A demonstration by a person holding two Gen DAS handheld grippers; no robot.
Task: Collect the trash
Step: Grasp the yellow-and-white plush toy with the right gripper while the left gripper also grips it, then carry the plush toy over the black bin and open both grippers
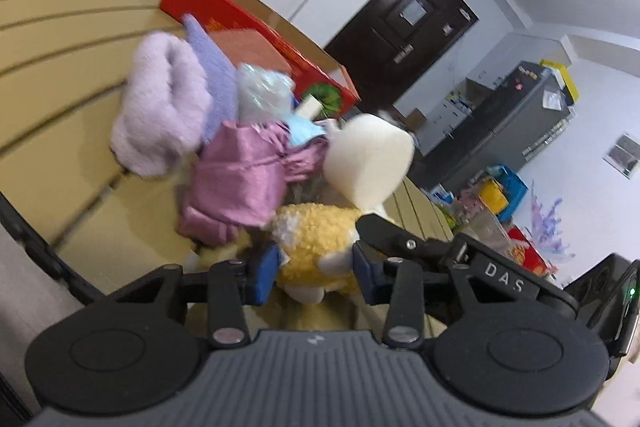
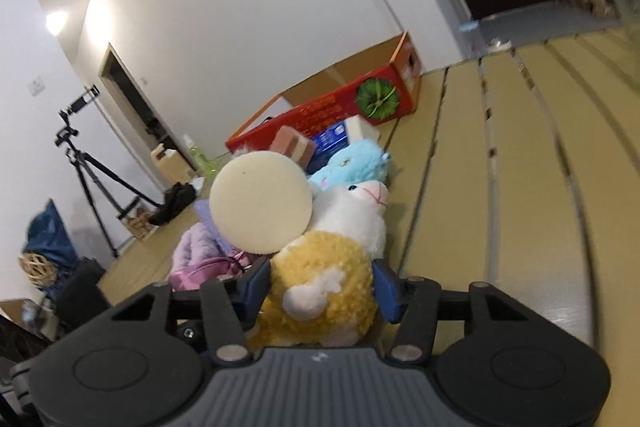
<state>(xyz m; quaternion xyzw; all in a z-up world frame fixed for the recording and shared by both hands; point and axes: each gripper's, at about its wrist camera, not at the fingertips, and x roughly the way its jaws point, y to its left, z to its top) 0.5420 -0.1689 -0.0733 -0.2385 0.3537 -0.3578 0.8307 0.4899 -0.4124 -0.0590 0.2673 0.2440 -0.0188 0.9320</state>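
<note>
**A:** Yellow plush toy (image 2: pixel 320 291) first: it lies nearest you on the slatted worktop (image 2: pixel 520 187), at the front of the pile. Both your grippers are pinching it, right gripper (image 2: pixel 320 291) and left gripper (image 1: pixel 314 267), fingers (image 1: pixel 262 277) against its fleece.

**B:** So I'm at the pick-up step?

**A:** I'd judge so. Both point slightly downward. Next, lift clear without dragging the cream foam disc (image 2: pixel 260 203) leaning behind, then carry toward the red box (image 2: pixel 340 107) beyond, probably.
</note>
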